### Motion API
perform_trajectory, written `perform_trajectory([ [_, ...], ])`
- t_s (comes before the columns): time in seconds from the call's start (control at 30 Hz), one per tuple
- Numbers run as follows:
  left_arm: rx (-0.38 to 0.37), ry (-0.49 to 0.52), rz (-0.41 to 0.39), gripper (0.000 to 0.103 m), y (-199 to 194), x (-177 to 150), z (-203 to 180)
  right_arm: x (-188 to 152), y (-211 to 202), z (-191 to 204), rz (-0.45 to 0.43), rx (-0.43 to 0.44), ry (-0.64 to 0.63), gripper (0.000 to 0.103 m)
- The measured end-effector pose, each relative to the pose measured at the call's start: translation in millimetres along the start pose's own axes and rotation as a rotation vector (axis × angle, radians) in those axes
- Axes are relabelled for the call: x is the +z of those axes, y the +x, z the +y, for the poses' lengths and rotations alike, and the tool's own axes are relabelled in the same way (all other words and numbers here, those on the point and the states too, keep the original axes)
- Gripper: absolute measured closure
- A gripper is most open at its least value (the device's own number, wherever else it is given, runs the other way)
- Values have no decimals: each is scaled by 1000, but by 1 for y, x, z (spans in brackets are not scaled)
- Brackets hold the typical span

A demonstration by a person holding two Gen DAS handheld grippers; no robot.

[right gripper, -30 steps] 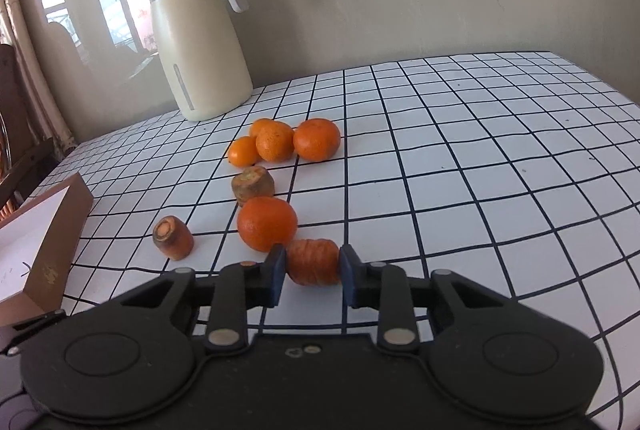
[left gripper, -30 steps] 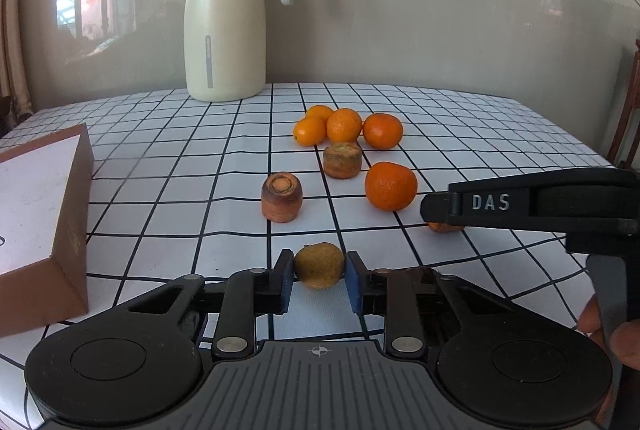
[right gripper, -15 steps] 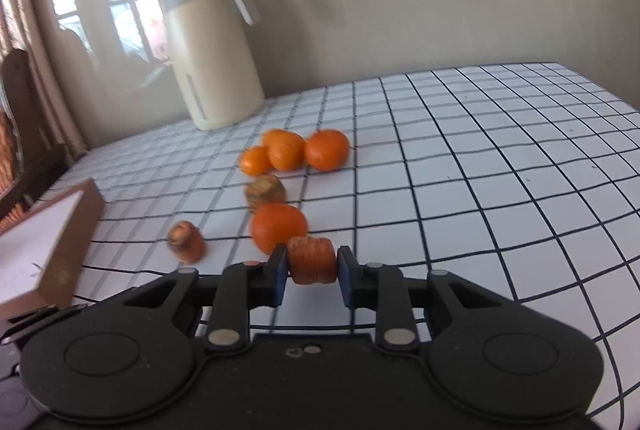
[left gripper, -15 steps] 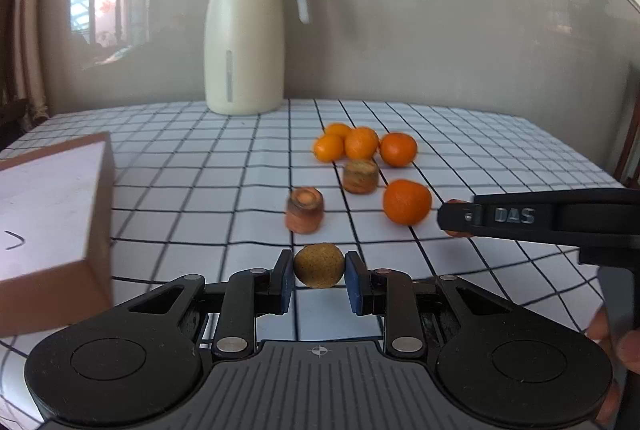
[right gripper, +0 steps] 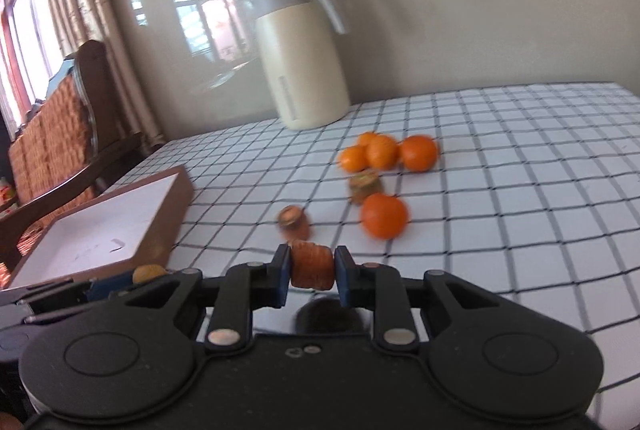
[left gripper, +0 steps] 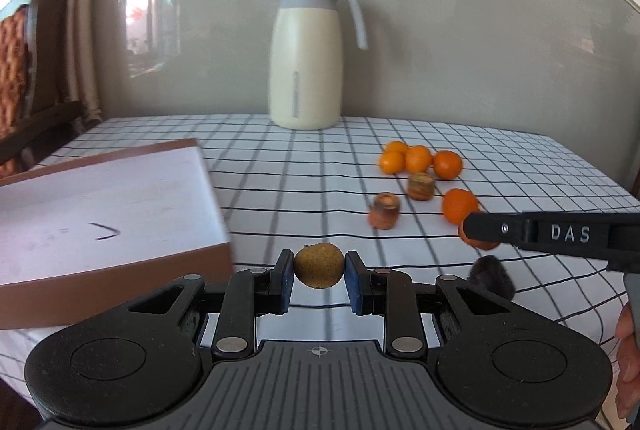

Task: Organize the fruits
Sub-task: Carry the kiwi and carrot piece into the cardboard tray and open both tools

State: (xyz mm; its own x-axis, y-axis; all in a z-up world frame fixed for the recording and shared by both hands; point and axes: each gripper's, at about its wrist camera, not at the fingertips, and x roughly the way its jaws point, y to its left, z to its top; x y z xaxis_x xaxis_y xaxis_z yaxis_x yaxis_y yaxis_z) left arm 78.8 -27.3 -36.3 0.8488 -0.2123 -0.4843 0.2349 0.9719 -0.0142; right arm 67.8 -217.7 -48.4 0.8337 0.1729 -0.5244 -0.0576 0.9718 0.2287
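Brown box (left gripper: 120, 262) — white inside, nothing in it.

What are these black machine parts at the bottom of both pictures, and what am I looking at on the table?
There is no robot here. A person holds a two-finger gripper in each hand, and a camera on each one looks forward along its fingers. One picture comes from the left gripper, the other from the right gripper.

The left gripper is shut on a small brownish-yellow fruit. The right gripper is shut on an orange carrot piece.

On the checked tablecloth lie five mandarins, two more carrot pieces, a cream thermos jug at the back, and a shallow brown box with a white inside at the left. The black bar marked DAS is the right gripper seen from the side.
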Motion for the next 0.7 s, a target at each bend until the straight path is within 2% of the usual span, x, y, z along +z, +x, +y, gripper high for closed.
perform_trajectory([
  [0.47,147,-98,-66,75,-49,-9,86,-5,9,76,-7,244,-96,88],
  [0.7,244,-169,-105,75,-62,-14,125,-3,20,108,-29,310,-126,88],
])
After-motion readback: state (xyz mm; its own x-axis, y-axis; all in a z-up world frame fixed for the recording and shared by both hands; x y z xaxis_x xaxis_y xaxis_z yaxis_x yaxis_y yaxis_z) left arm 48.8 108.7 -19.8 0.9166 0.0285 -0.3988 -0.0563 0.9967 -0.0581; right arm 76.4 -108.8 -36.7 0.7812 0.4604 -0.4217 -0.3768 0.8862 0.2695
